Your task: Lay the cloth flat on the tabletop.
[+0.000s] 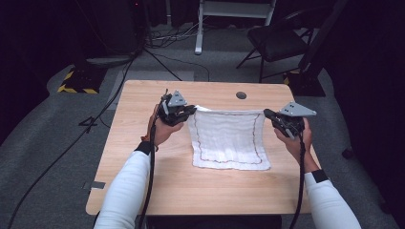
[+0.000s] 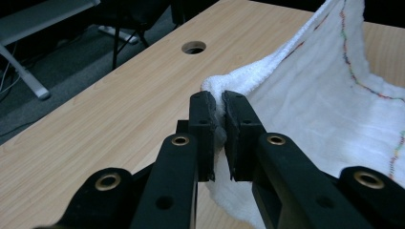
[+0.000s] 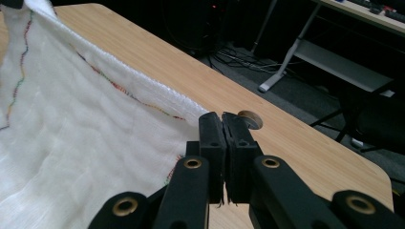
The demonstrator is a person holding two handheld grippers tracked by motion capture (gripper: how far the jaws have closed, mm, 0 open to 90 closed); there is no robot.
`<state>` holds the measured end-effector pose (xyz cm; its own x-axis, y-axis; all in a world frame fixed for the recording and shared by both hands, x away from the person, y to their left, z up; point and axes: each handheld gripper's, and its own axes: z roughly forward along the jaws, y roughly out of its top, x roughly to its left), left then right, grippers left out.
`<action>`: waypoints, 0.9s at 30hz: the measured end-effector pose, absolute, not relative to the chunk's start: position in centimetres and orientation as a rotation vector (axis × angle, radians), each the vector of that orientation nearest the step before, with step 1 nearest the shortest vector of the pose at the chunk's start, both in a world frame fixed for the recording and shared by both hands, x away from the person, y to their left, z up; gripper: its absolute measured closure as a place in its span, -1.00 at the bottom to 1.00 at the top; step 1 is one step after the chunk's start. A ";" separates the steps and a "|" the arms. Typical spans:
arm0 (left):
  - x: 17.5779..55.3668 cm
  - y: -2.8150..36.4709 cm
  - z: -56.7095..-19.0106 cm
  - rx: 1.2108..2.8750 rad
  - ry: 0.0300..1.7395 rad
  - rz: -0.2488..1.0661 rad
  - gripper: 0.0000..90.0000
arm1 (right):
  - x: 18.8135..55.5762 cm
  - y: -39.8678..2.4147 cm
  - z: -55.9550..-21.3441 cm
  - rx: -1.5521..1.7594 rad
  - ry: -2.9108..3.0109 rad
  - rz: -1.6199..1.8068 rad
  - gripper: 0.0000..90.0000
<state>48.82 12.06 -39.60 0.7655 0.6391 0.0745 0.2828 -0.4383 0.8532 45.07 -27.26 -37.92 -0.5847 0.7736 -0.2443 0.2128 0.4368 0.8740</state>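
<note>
A white cloth [image 1: 228, 138] with a thin multicoloured stitched border hangs stretched between my two grippers above the wooden table [image 1: 143, 114]; its near edge still rests on the tabletop. My left gripper [image 1: 192, 110] is shut on the cloth's far left corner. In the left gripper view the black jaws [image 2: 220, 102] pinch a bunched fold of the cloth [image 2: 305, 105]. My right gripper [image 1: 266, 113] is shut on the far right corner. In the right gripper view its jaws [image 3: 222, 125] are pressed together on the edge of the cloth [image 3: 86, 124].
A round cable hole [image 1: 241, 95] sits near the table's far edge, behind the cloth. A black folding chair [image 1: 277, 40] and a white desk frame [image 1: 234, 14] stand on the grey floor beyond the table. Cables trail across the floor at the left.
</note>
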 end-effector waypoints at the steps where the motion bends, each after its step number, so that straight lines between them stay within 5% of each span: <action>1: 49.1 12.0 -39.8 2.041 0.700 0.497 0.83 | 45.4 -27.1 -38.0 0.833 2.040 1.108 0.96; 12: 53.6 11.2 -42.3 2.027 0.893 0.561 0.79 | 50.5 -25.7 -39.8 0.920 2.071 1.002 0.96; 17: 54.8 11.1 -43.4 2.012 1.040 0.567 0.30 | 52.9 -24.9 -40.7 0.977 2.052 0.932 0.83; 27: 50.5 10.0 -45.0 2.178 0.841 0.428 -0.26 | 50.7 -25.8 -42.9 0.941 2.234 0.960 0.56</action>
